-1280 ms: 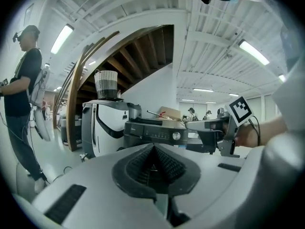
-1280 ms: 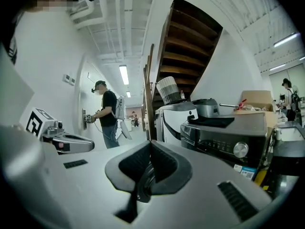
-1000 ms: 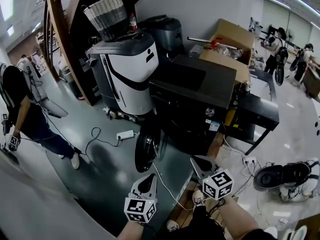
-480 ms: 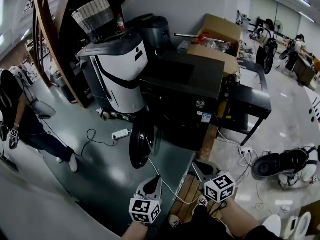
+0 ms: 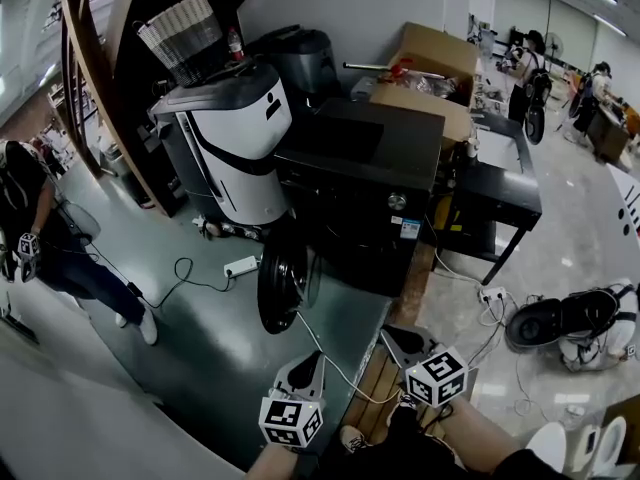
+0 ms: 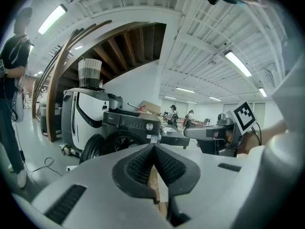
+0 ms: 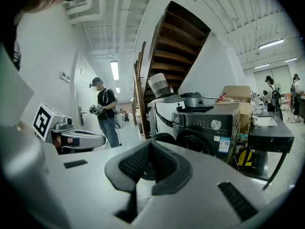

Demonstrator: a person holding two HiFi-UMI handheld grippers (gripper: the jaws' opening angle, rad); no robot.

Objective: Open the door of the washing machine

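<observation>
The dark washing machine (image 5: pixel 365 193) stands in the middle of the head view. Its round door (image 5: pixel 285 283) hangs swung out to the left, edge-on to me. My left gripper (image 5: pixel 308 361) and right gripper (image 5: pixel 397 335) hover low in front of the machine, well short of it, both shut with nothing between the pads. In the left gripper view the shut jaws (image 6: pixel 153 148) point at the machine (image 6: pixel 133 125) and its door (image 6: pixel 93 149). The right gripper view shows its shut jaws (image 7: pixel 150 144) with the machine (image 7: pixel 209 130) ahead to the right.
A white and grey appliance (image 5: pixel 235 138) with a wicker basket (image 5: pixel 180 33) stands left of the machine, cardboard boxes (image 5: pixel 430 63) behind it, a black table (image 5: pixel 500 183) to its right. A power strip (image 5: pixel 243 266) and cables lie on the floor. A person (image 5: pixel 40 228) stands at left.
Both grippers have sunk a little and stay shut. The view has shifted slightly, so the machine sits further left. The door hangs out as before.
</observation>
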